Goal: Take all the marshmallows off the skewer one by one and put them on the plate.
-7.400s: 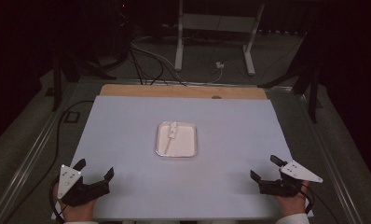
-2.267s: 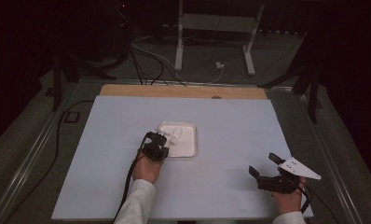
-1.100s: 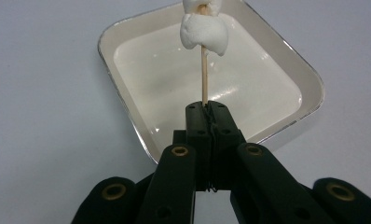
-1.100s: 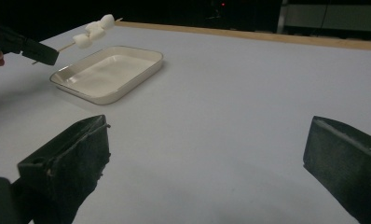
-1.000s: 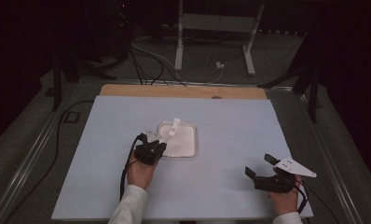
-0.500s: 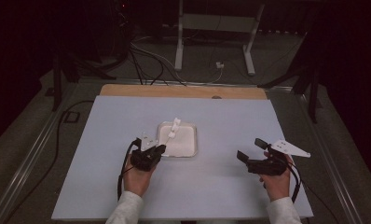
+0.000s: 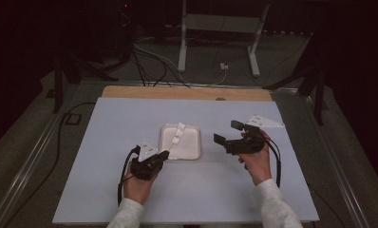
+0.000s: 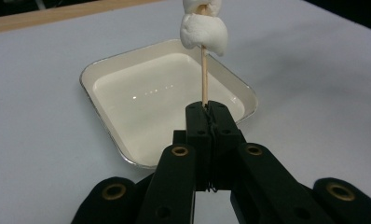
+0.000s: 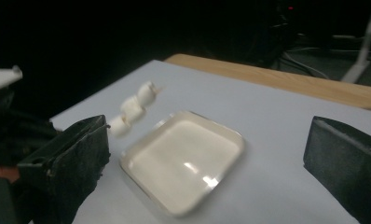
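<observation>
Fingers of the left gripper (image 8: 207,109) clamped tight on the marshmallow skewer (image 8: 203,70), tilted above the white tray (image 8: 127,93). Right gripper (image 7: 230,134) hovered beside the tray, its 2 jaws wide apart.

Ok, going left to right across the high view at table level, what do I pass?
Left gripper shut on the wooden marshmallow skewer → shallow white square tray → open right gripper → its grey three-cornered plate.
</observation>
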`<action>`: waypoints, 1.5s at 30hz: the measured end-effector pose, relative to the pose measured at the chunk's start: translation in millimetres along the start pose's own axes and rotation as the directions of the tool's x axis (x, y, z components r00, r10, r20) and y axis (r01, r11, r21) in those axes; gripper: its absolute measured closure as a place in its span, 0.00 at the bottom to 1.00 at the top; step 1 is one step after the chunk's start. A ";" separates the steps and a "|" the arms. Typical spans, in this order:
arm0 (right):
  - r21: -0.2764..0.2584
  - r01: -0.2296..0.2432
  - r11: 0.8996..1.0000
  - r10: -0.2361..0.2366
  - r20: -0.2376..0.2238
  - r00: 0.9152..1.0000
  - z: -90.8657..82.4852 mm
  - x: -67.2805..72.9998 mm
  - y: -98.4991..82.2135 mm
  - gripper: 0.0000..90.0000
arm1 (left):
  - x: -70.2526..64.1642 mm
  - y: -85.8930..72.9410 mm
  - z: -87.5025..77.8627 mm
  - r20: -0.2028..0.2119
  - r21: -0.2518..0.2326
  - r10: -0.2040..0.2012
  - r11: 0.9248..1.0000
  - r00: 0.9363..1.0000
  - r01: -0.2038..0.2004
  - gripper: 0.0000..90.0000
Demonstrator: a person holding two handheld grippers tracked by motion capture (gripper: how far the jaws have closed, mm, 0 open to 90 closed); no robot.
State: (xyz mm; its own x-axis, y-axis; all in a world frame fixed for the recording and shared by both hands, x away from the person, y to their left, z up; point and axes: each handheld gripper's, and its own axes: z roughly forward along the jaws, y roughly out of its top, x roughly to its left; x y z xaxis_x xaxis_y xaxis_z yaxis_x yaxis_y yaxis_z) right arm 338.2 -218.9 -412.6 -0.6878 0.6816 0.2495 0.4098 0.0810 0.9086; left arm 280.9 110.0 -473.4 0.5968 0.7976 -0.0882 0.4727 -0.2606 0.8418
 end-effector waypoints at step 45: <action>0.117 -0.373 0.920 0.390 -0.213 0.896 94.7 34.0 4.5 0.85 | -12.8 -1.0 -9.2 0.014 -0.084 0.051 0.995 0.999 -0.049 1.00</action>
State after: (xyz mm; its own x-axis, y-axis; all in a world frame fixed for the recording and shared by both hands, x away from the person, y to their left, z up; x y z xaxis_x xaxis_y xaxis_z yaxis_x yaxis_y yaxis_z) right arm 373.4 -126.5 -431.8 -0.5840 0.4872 0.6493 0.7038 -0.0946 0.7040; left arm 266.9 105.1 -468.2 0.6286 0.7759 -0.0527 0.3863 -0.2527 0.8871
